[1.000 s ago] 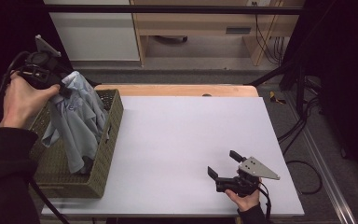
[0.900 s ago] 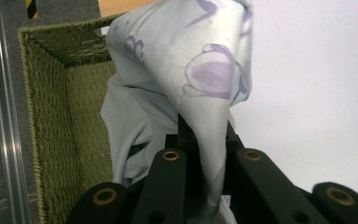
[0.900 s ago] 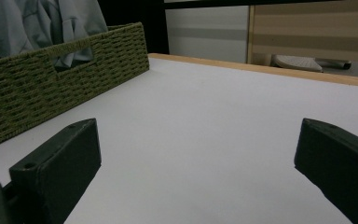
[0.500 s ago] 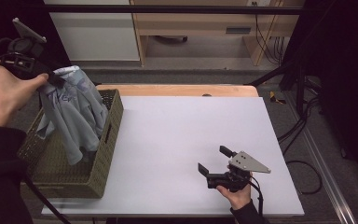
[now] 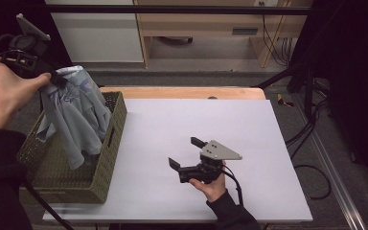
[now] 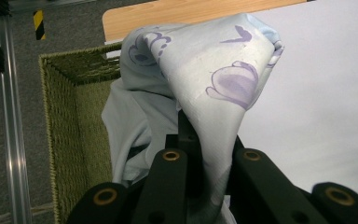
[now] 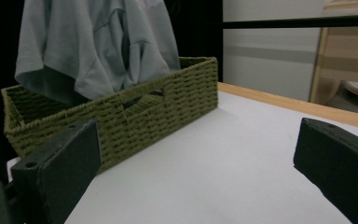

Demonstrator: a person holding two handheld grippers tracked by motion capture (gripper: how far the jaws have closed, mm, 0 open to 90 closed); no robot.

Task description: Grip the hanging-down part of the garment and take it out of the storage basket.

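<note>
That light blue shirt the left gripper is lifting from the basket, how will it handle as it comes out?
Probably floppy: the shirt hangs in loose folds from the left gripper. Likely light. Its hem could snag the woven basket rim it trails over.

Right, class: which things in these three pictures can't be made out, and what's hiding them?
- Basket floor: high view, covered by the hanging shirt.
- Shirt's lower end: left gripper view, behind the left gripper.
- Shirt's top: right gripper view, cut off by the upper edge.
</note>
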